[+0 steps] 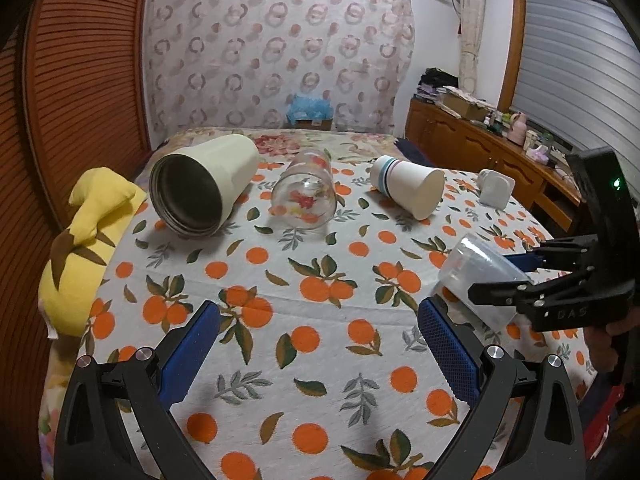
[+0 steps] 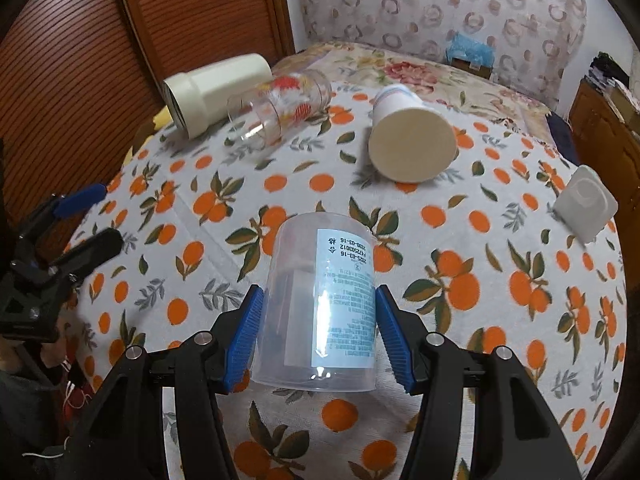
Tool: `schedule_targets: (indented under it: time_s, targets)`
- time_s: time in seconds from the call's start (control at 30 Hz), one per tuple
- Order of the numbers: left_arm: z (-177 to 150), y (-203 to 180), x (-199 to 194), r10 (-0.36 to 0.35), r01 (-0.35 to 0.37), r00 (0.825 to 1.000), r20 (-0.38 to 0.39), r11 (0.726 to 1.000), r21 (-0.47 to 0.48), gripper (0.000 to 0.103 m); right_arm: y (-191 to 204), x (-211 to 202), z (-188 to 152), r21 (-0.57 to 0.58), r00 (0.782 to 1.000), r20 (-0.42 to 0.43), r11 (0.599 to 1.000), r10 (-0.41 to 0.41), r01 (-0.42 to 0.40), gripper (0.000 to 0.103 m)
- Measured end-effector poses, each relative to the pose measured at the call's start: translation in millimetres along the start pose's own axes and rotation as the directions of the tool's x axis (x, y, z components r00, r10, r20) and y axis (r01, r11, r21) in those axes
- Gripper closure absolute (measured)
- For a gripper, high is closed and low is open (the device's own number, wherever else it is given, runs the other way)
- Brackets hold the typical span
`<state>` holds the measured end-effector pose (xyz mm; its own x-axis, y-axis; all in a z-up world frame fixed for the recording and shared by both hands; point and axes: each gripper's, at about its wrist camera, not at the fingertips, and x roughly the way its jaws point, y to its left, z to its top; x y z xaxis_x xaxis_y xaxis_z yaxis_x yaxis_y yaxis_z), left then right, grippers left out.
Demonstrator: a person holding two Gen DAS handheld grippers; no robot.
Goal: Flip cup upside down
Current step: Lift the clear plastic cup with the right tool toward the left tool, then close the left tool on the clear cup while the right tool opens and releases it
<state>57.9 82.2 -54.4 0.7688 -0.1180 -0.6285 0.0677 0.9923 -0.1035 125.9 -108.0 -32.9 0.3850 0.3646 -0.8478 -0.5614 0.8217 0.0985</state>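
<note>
My right gripper (image 2: 319,320) clamps the clear plastic cup with a printed label (image 2: 320,300), tilted above the orange-print cloth surface (image 2: 460,320). My left gripper (image 1: 320,344) hangs spread apart, holding nothing. A cream steel tumbler (image 1: 204,188) lies on its side, well apart.

**Readable marks: a cup label and a gripper stamp**

The clear plastic cup (image 2: 320,304) carries a white printed label (image 2: 346,300), seen upside down in the right wrist view. Its end farthest from the camera reads "2025-03-16", "2030-03-16" and a code that looks like "P47250312"; the dense small print below is too fine to read. In the left wrist view, the right gripper (image 1: 520,276) bears faint raised letters on its black body, seemingly "DAS".
</note>
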Motion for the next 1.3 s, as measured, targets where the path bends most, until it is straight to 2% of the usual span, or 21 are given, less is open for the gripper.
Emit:
schedule_targets:
  time_s: [0.27,0.3,0.4,0.67,0.7,0.87,0.9,1.0,1.3]
  targets:
    - [2.3,1.0,1.2,-0.001,0.001,1.000,-0.003,1.000,0.001,0.008,-1.3,-1.3,3.3,0.003,1.000,0.018,1.000,-0.019,0.019,0.042]
    - [4.0,0.0,1.6,-0.003,0.003,1.000,-0.005,1.000,0.000,0.008,-2.1,-3.8,3.3,0.003,0.999,0.026,1.000,-0.021,0.021,0.039]
    - [9.8,-3.9,3.7,-0.015,0.015,1.000,-0.015,1.000,-0.005,0.008,-4.9,-17.5,1.9,0.004,0.997,0.069,1.000,-0.025,0.025,0.032]
    - [27.2,-35.0,10.3,-0.043,0.043,0.998,-0.045,0.999,-0.005,0.008,-25.7,-57.7,-18.1,0.025,0.979,0.195,0.999,-0.051,0.047,0.031]
    - [29.0,-39.4,11.4,-0.049,0.049,0.998,-0.050,0.999,-0.008,0.013,-30.0,-62.2,-23.0,0.028,0.975,0.216,0.998,-0.061,0.056,0.031]
    - [39.7,-64.5,24.3,-0.084,0.081,0.992,-0.097,0.996,-0.035,0.020,-47.8,-75.1,-40.9,0.050,0.954,0.285,0.996,-0.089,0.078,0.031]
    - [41.1,-67.5,27.2,-0.088,0.084,0.990,-0.108,0.996,-0.041,0.024,-50.4,-76.3,-44.0,0.055,0.952,0.293,0.995,-0.091,0.078,0.031]
    - [46.6,-80.2,37.6,-0.108,0.099,0.984,-0.140,0.993,-0.069,0.026,-60.4,-79.5,-53.0,0.072,0.946,0.310,0.995,-0.095,0.076,0.031]
    - [54.5,-102.4,67.1,-0.123,0.085,0.963,-0.241,0.983,-0.161,0.028,-78.2,-78.3,-72.4,0.103,0.943,0.325,0.994,-0.077,0.046,0.031]
